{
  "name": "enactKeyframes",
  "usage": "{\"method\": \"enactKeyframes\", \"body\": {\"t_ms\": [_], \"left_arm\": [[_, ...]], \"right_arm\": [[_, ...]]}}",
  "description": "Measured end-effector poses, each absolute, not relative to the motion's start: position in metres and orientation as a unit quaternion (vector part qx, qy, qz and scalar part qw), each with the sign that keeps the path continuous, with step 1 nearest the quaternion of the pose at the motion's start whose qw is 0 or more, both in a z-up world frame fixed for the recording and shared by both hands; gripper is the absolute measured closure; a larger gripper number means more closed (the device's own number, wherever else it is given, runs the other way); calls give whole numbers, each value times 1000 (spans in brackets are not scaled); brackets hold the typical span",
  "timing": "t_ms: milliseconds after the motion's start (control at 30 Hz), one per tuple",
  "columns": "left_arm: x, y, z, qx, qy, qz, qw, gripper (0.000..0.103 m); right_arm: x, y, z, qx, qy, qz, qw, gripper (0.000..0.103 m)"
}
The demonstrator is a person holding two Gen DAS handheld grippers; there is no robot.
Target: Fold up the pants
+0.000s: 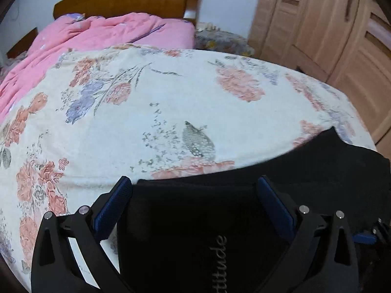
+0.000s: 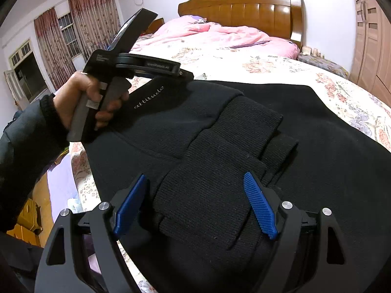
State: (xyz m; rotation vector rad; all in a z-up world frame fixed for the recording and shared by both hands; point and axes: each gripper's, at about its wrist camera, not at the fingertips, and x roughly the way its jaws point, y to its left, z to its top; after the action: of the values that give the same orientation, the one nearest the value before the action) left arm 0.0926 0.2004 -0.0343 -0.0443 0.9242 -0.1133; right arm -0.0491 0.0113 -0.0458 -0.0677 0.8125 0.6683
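Black pants [image 2: 244, 131] lie folded on the flowered bedsheet [image 2: 268, 68], with ribbed cuffs on top and the word "attitude" near their left edge. They also show in the left wrist view [image 1: 195, 219]. My left gripper [image 1: 195, 195] is open, its blue pads either side of the pants' far left corner, just above the cloth. It also shows in the right wrist view [image 2: 188, 75], held by a hand. My right gripper [image 2: 195, 193] is open, hovering over the ribbed cuffs [image 2: 220, 183], holding nothing.
A pink quilt [image 2: 210, 31] is bunched at the wooden headboard [image 2: 244, 7]. A wooden wardrobe [image 1: 330, 24] stands to the bed's right. Curtained windows [image 2: 61, 36] are on the left wall. The bed's edge drops off to the left [image 2: 80, 171].
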Motion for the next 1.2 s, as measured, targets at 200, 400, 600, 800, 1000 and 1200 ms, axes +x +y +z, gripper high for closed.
{"method": "enactKeyframes", "body": {"t_ms": [200, 400, 600, 800, 1000, 1200], "left_arm": [[43, 174, -1, 7, 371, -50, 927, 2], [28, 152, -41, 69, 412, -30, 908, 2], [17, 132, -8, 57, 367, -36, 928, 2], [-12, 33, 11, 95, 321, -151, 930, 2], [-15, -29, -27, 190, 353, -189, 896, 2], [-19, -30, -45, 221, 369, -182, 884, 2]], "right_arm": [[-48, 8, -48, -25, 384, 322, 865, 23], [-51, -7, -40, -6, 392, 320, 863, 18], [-88, -120, -20, 95, 356, 212, 905, 17], [-155, -242, -33, 245, 348, 37, 904, 17], [-176, -280, -59, 290, 359, -24, 887, 17], [-148, -289, -77, 313, 364, -3, 877, 17]]}}
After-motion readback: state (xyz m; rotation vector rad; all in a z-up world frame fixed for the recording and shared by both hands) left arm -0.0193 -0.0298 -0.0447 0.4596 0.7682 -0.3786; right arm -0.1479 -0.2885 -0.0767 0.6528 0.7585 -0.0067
